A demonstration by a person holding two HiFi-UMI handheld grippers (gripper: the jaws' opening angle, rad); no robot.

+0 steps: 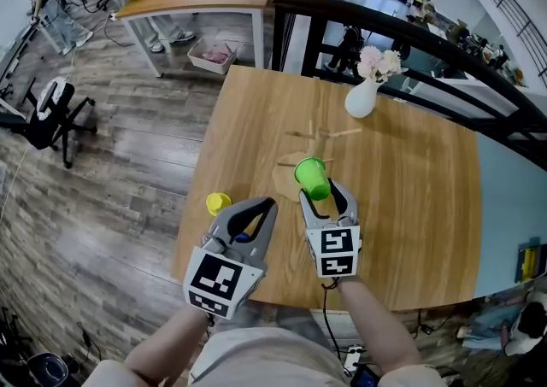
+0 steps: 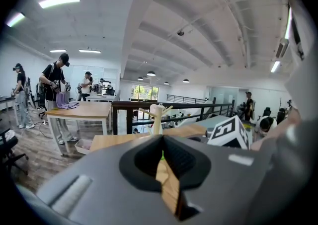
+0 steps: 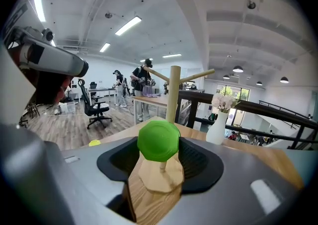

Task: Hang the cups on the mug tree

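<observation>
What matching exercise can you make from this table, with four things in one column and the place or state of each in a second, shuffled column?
Things:
1. green cup
2. yellow cup
3. white vase
4. left gripper

Places or states:
A. jaws shut, nothing between them
B. between the jaws of the right gripper, close to the mug tree
C. on the table, near its left edge
D. at the table's far side, holding flowers

Pairs: 1-B, 2-C, 3-D, 4-A
</observation>
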